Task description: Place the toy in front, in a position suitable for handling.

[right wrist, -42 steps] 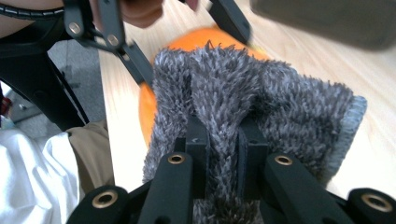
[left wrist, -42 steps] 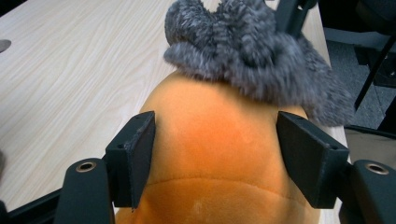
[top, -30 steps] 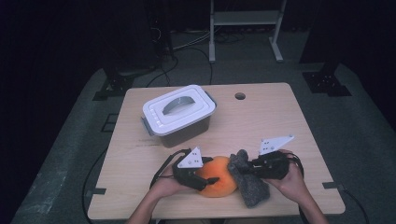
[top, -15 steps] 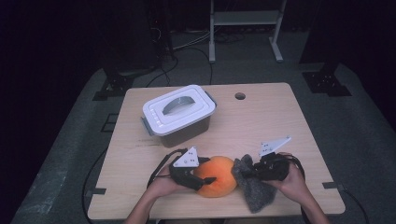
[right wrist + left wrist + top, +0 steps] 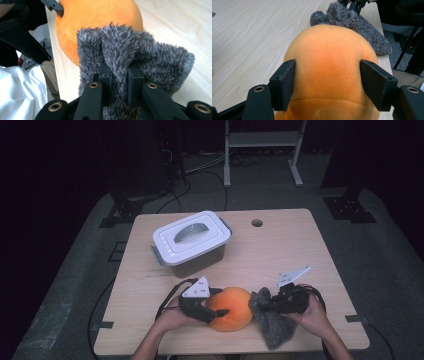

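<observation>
A round orange plush ball (image 5: 231,308) rests near the table's front edge. My left gripper (image 5: 215,311) is shut on it, its two black pads pressed into the plush ball's (image 5: 328,65) sides. Right of the ball lies a fuzzy grey cloth (image 5: 272,322), touching the ball. My right gripper (image 5: 262,307) is shut on a bunched fold of that grey cloth (image 5: 120,52), and the orange ball (image 5: 95,15) sits just beyond the fold.
A grey storage box with a white handled lid (image 5: 191,237) stands on the wooden table (image 5: 280,250) behind the ball. A small round hole (image 5: 257,223) is near the table's far edge. A person's white sleeve (image 5: 22,92) shows beside the table.
The right gripper with the grey cloth has sunk slightly toward the table. The left gripper and the orange ball have stayed put.
</observation>
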### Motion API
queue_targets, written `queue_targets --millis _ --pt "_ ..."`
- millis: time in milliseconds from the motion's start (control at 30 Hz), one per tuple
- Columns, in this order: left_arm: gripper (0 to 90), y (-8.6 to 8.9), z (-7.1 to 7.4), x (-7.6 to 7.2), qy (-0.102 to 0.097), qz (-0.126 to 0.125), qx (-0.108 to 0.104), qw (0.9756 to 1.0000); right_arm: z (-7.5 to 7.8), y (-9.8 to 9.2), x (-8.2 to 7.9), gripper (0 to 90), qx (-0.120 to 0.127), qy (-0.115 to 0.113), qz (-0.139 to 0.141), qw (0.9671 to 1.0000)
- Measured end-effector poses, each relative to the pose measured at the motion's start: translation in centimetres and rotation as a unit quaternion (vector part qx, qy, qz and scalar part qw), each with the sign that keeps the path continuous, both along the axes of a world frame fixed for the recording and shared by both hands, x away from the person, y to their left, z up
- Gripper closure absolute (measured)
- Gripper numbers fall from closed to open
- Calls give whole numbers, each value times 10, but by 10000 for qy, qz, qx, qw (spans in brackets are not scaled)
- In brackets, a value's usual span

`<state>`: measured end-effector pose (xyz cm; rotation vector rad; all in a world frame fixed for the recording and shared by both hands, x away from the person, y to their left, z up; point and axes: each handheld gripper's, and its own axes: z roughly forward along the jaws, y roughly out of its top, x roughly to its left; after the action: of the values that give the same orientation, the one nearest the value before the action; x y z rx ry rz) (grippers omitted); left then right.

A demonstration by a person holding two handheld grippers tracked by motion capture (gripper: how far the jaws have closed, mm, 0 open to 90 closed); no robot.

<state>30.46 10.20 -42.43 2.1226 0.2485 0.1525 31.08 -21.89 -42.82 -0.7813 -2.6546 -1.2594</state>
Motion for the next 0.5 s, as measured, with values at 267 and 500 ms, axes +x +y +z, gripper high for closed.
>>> queue_targets --millis 267,500 --pt "308 -4 0 -1 -51 -33 20 10000 25 12 -4 769 579 -439 93 9973" --pt "308 -2 0 0 -9 0 25 10000 8 15 -4 767 228 -230 202 9993"
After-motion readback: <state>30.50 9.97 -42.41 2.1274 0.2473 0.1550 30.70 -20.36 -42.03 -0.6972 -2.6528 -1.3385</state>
